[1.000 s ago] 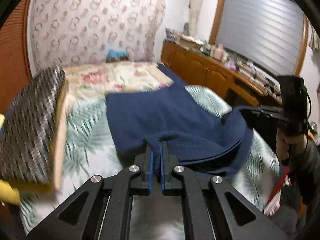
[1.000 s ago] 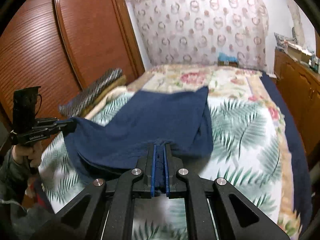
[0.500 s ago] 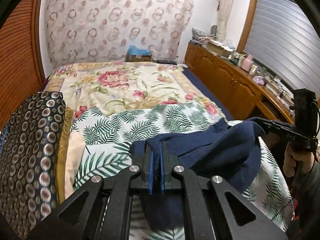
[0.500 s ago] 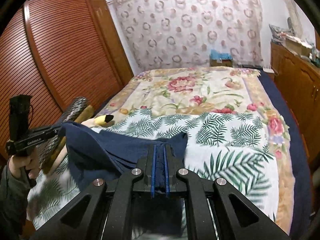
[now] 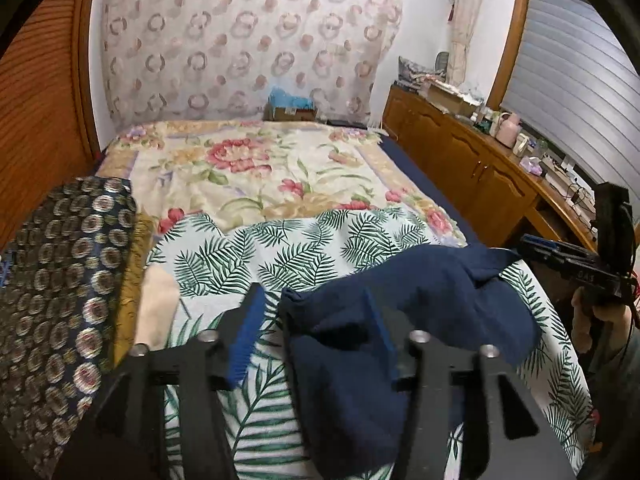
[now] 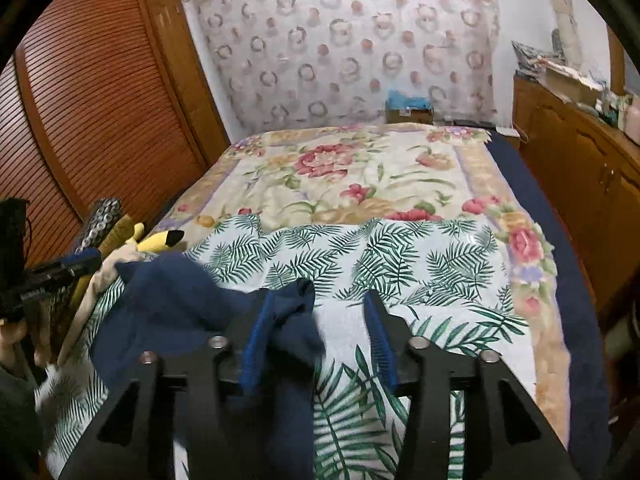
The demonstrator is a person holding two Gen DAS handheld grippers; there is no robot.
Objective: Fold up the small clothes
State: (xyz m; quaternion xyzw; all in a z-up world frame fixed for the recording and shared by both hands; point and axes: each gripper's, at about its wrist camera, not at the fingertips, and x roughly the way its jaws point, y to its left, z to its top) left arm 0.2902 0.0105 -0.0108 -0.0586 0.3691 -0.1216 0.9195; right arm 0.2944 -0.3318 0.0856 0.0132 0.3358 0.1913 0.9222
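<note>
A dark navy garment (image 5: 420,304) lies bunched on the palm-leaf sheet (image 5: 280,248) at the near end of the bed. My left gripper (image 5: 312,320) is open; the cloth drapes over its right finger and between the jaws. My right gripper (image 6: 316,320) is open too; the garment (image 6: 180,300) hangs against its left finger (image 6: 256,336) and spreads to the left. The right gripper shows at the right edge of the left wrist view (image 5: 560,256), and the left gripper at the left edge of the right wrist view (image 6: 60,270).
A patterned dark cushion (image 5: 60,280) and a beige cloth (image 5: 158,300) lie at the bed's left side, with a yellow plush toy (image 6: 160,240). A floral blanket (image 5: 256,168) covers the far bed. A wooden cabinet (image 5: 472,160) stands right, louvred doors (image 6: 92,100) left.
Both grippers opened and let go of the navy garment. The garment, earlier held spread and lifted, was pulled toward me and dropped in a bunch on the near sheet.
</note>
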